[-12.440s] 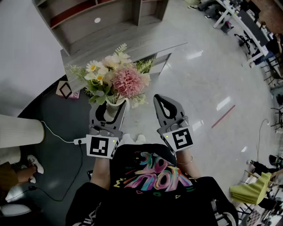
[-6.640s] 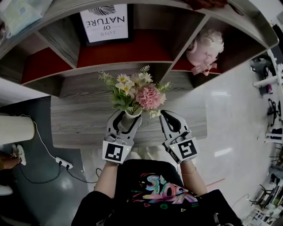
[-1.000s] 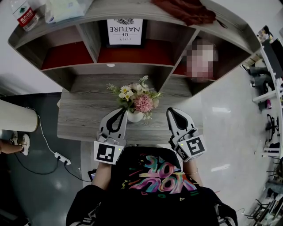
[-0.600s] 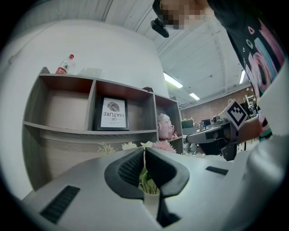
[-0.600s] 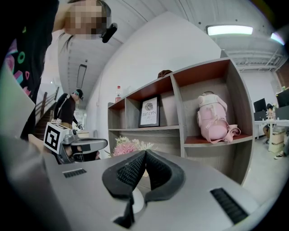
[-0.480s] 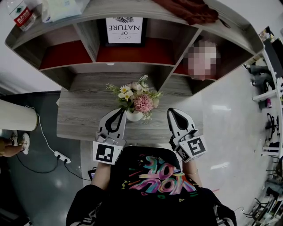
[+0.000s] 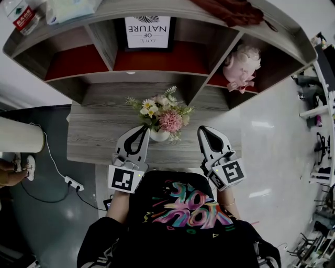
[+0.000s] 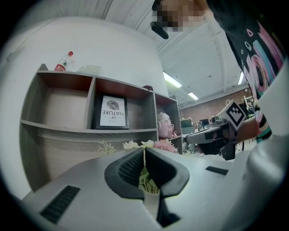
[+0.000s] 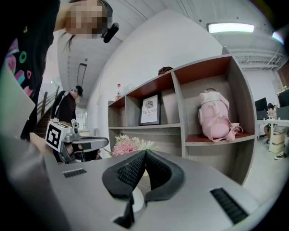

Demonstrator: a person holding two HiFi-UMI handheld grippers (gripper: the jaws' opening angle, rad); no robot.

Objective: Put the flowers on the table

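Observation:
The flowers point(image 7: 162, 111), pink and white blooms with green leaves, stand upright in a white vase point(image 7: 159, 136) on the grey wooden table point(image 7: 94, 137). My left gripper point(image 7: 143, 130) is shut and empty, its tip just left of the vase and apart from it. In the left gripper view the shut jaws point(image 8: 143, 151) point at the flowers point(image 8: 160, 144). My right gripper point(image 7: 203, 129) is shut with nothing in it, to the right of the vase. The right gripper view shows its closed tips point(image 9: 145, 153) with the flowers point(image 9: 126, 145) to the left.
Behind the table stands a shelf unit with a framed print point(image 7: 146, 31), a pink plush bag point(image 7: 242, 63), a water bottle point(image 7: 23, 18) and a dark red cloth point(image 7: 230, 10) on top. A power strip point(image 7: 70, 183) lies on the floor at left.
Earlier the left gripper carried the vase of flowers across the room and over the table. The vase now stands free on the table. Over the last second nothing has visibly moved.

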